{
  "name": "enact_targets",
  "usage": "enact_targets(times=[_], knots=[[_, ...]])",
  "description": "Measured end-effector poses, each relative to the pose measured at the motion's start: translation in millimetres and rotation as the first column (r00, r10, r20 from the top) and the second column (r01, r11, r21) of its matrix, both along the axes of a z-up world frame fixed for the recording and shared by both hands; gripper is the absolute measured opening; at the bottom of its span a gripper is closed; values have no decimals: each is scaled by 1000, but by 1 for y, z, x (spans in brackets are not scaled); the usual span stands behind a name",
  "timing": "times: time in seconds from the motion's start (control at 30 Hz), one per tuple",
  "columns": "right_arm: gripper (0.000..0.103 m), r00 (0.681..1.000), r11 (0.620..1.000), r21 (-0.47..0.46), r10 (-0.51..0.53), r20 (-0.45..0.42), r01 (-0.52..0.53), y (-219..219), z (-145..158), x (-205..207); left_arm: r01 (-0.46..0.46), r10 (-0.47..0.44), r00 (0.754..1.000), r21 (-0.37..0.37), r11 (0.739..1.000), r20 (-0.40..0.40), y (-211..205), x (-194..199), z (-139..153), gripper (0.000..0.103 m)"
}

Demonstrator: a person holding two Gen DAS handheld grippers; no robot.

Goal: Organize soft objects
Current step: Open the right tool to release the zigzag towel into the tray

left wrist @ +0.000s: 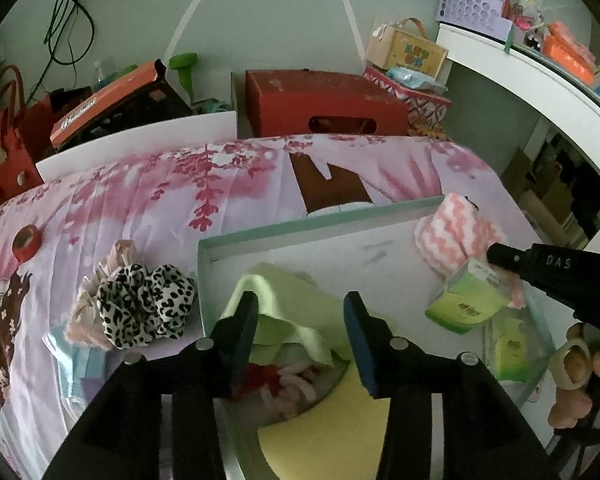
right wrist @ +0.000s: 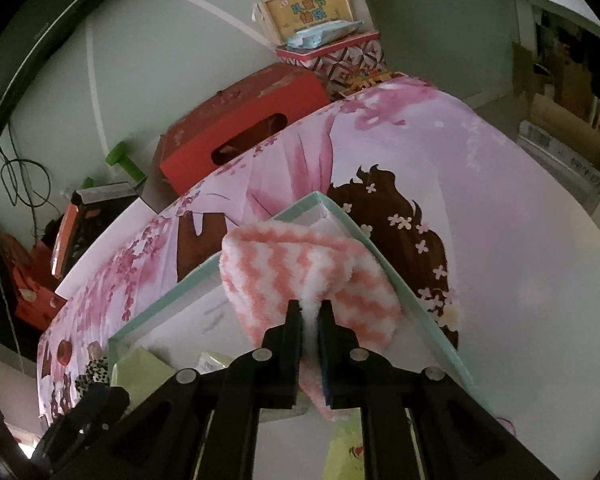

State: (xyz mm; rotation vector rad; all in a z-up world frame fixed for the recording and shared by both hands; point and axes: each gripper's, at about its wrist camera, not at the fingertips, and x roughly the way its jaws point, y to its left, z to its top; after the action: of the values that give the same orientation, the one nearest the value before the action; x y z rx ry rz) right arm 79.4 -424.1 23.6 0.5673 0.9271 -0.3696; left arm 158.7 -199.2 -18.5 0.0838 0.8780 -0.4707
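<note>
A shallow white box with a mint rim lies on the pink printed bedsheet. My left gripper is open above a light green cloth that lies in the box's near left corner; its pads do not touch the cloth. Under the cloth show a red and pink item and a yellow sponge. My right gripper is shut on a fluffy pink-and-white zigzag towel at the box's far right corner. In the left wrist view the towel sits beside green tissue packets.
A leopard-print scrunchie and a pale pink scrunchie lie on the sheet left of the box, with a red tape roll further left. A red carton and stacked boxes stand behind the bed. A white shelf is at the right.
</note>
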Motion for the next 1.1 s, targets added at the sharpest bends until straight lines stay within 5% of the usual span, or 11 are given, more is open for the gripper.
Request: enact_targets(times=[0.33,0.43,0.67,0.73,0.97,1.1], knots=[[34,999,998,-55,-6,43,8,3,31,-11,-57,58,998,-19,998,37,20,-4,30,71],[51,998,998,-58,1,56,2,5,39,-14,-93,94,995,-17,995,24,30,0,32,74],[65,997,993,-90,72,18,-70,21,39,-6,-152,152,988,10,988,-15,43,8,25,77],[70,996,991,-102,88,-1,-88,26,36,-3,-161,161,986,6,987,-36,45,11,21,92],[103,995,987,-124,101,-9,-101,31,34,0,-201,202,979,20,979,-40,51,13,16,99],[103,995,985,-139,97,-29,-100,31,30,0,-236,239,970,59,970,-52,55,16,11,102]])
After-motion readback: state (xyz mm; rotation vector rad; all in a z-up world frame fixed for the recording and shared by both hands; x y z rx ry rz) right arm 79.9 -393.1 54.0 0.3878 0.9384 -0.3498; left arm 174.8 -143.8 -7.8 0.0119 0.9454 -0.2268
